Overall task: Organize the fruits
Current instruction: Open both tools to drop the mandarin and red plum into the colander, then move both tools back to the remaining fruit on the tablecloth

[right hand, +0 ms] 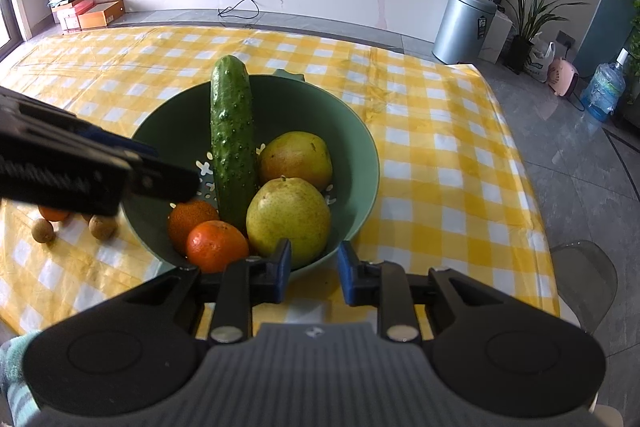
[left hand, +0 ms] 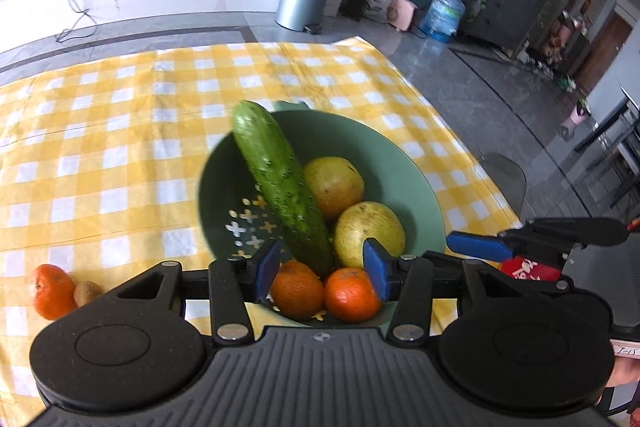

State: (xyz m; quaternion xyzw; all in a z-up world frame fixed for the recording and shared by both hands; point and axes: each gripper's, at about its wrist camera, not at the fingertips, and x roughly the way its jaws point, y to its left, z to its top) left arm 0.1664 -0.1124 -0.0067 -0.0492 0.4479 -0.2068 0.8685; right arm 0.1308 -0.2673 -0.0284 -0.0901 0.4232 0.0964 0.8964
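While cucumber leans in green bowl just beyond left gripper, jaws apart, empty; right gripper closed to its narrowest, empty, w/ bowl's near rim hidden.

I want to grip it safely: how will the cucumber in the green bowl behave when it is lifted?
The cucumber looks straight and firm, so probably stiff. Its bumpy skin may help grip. It is long and leans on the bowl rim, so gripped near one end it may tip.
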